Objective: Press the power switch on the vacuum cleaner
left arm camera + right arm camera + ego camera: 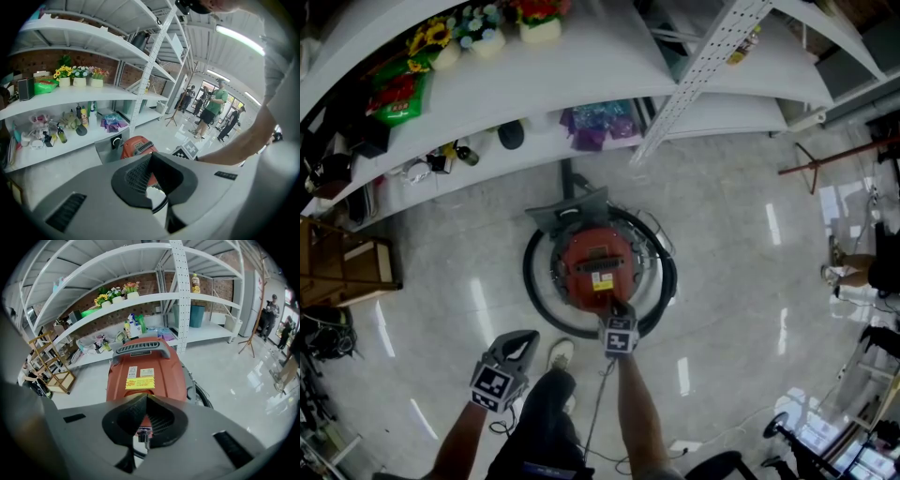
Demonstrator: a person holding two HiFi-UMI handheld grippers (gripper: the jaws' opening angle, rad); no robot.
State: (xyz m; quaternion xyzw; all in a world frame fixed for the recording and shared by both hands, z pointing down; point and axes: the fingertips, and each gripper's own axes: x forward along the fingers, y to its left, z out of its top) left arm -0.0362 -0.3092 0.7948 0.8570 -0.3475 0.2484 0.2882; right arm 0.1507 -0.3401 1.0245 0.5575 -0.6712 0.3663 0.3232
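The red vacuum cleaner (596,265) stands on the floor in front of the shelving, with its black hose (536,286) coiled round it. It has a grey carry handle (139,348) and a yellow label (140,382). My right gripper (617,313) is shut, its tips at the vacuum's near end, low over the red body (146,397). Through the gap under its jaws a small dark part (144,433) shows on the red housing. My left gripper (521,343) is shut and holds nothing. It hangs left of the vacuum (137,146) and apart from it, jaws (152,155) pointing toward it.
White shelving (581,66) behind the vacuum carries flower pots (478,33), bottles (60,133) and bags. A wooden rack (342,267) stands at the left. The person's shoe (560,353) and a cable (598,398) lie near the vacuum. People (211,108) and a coat stand (249,333) are farther right.
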